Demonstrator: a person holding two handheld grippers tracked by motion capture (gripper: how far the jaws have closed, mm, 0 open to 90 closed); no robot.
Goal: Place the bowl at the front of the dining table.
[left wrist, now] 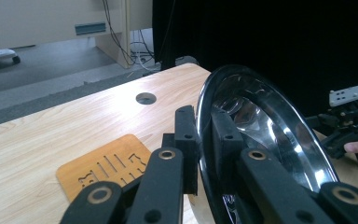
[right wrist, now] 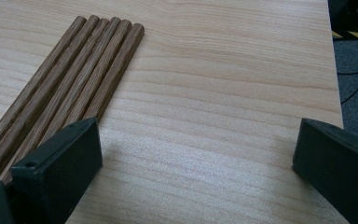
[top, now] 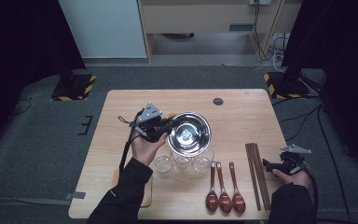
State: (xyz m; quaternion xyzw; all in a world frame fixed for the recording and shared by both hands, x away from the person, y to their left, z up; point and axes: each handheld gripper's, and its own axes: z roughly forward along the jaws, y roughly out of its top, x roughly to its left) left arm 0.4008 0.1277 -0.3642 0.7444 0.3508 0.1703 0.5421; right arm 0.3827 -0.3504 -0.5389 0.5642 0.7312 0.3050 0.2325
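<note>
left gripper (top: 167,127) clamps the rim of a steel bowl (top: 189,133) mid-table (top: 242,107); right gripper (top: 266,164) rests by the chopsticks (top: 257,175) near the right edge.

The place reads as a lab or recording studio rather than a home. Beyond the left gripper (top: 167,127), black curtains (top: 18,42) close in both sides of a grey carpeted floor (top: 42,126). Stand bases with yellow-and-black hazard tape (top: 74,87) sit off the table's (top: 242,107) far corners, and loose cables (top: 265,32) hang by pale cabinets (top: 200,16).
</note>
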